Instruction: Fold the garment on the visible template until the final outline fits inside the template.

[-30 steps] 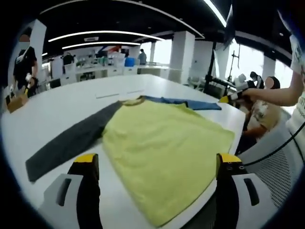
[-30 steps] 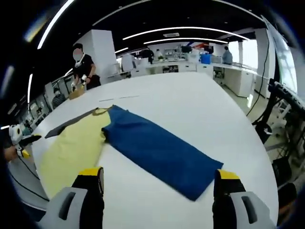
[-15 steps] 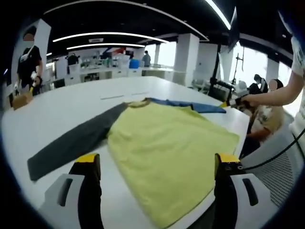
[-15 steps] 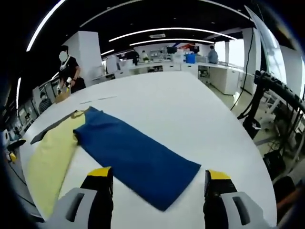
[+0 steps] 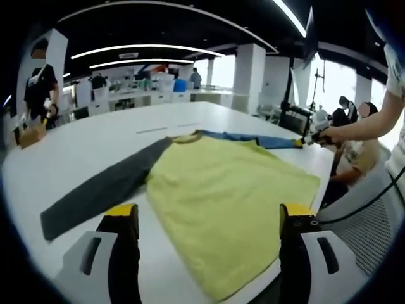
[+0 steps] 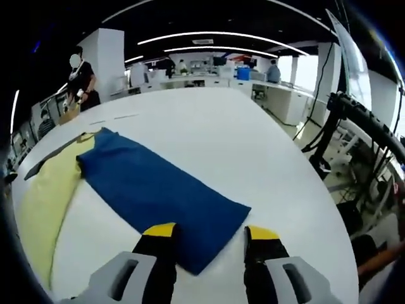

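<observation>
- The shirt (image 5: 228, 196) lies spread flat on the white table (image 5: 95, 142), with a yellow body, one grey sleeve (image 5: 101, 193) and one blue sleeve (image 6: 152, 193).
- In the left gripper view the yellow body reaches the near table edge, between that gripper's jaws; the grey sleeve runs out to the left and ends near the left jaw.
- In the same view the blue sleeve shows as a thin strip at the far side of the body, stretching right toward the table edge.
- In the right gripper view the blue sleeve lies straight across the table, its cuff end between the jaws, the yellow body to its left.
- Two short pale marks (image 5: 166, 128) sit on the table just beyond the collar.
- Left gripper (image 5: 202, 221): jaws wide apart, yellow-tipped, holding nothing, above the shirt's near hem.
- Right gripper (image 6: 205, 237): jaws partly closed in but with a gap between them, just over the cuff; whether they touch the cloth I cannot tell. It also shows far right in the left gripper view (image 5: 308, 140), held by a hand at the sleeve's end.
- A person in black (image 6: 79, 79) stands at the table's far end.
- More people sit right of the table (image 5: 354, 145); desks and white columns stand behind.
</observation>
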